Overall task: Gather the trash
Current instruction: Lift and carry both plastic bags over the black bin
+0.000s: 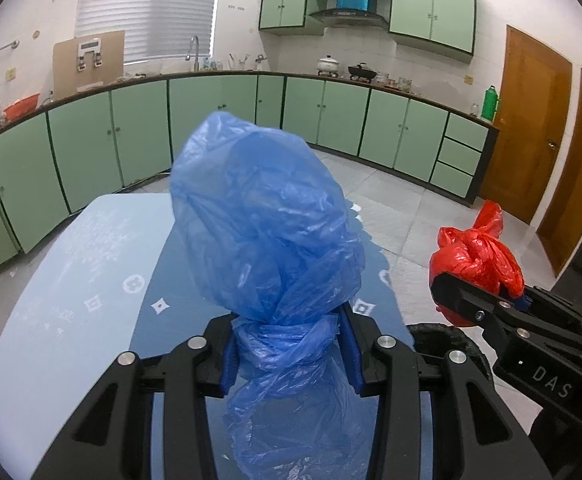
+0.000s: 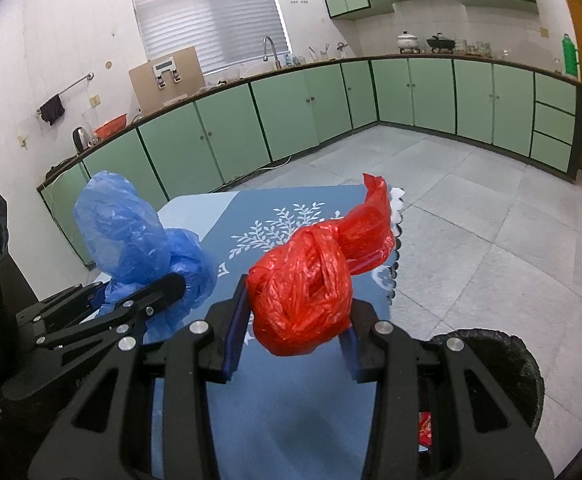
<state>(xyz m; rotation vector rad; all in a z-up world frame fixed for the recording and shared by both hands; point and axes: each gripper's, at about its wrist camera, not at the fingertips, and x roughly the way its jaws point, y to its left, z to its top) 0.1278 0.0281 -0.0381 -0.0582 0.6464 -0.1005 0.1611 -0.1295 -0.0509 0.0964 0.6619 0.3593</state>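
My left gripper [image 1: 287, 344] is shut on the knotted neck of a blue plastic trash bag [image 1: 267, 216] and holds it above the table. My right gripper [image 2: 295, 332] is shut on a knotted red plastic trash bag [image 2: 307, 284], also held above the table. In the left wrist view the red bag [image 1: 479, 260] and right gripper [image 1: 487, 300] are at the right. In the right wrist view the blue bag [image 2: 131, 236] and left gripper [image 2: 159, 292] are at the left. A black trash bin [image 2: 503, 364] stands on the floor at lower right, partly hidden; its rim shows in the left wrist view [image 1: 447, 340].
The table has a blue patterned cloth [image 2: 291, 400] and a pale blue part [image 1: 71, 280]. Green cabinets [image 1: 211, 112] run along the walls under a cluttered counter. Grey tiled floor [image 2: 491, 220] lies to the right. Wooden doors [image 1: 531, 120] are at far right.
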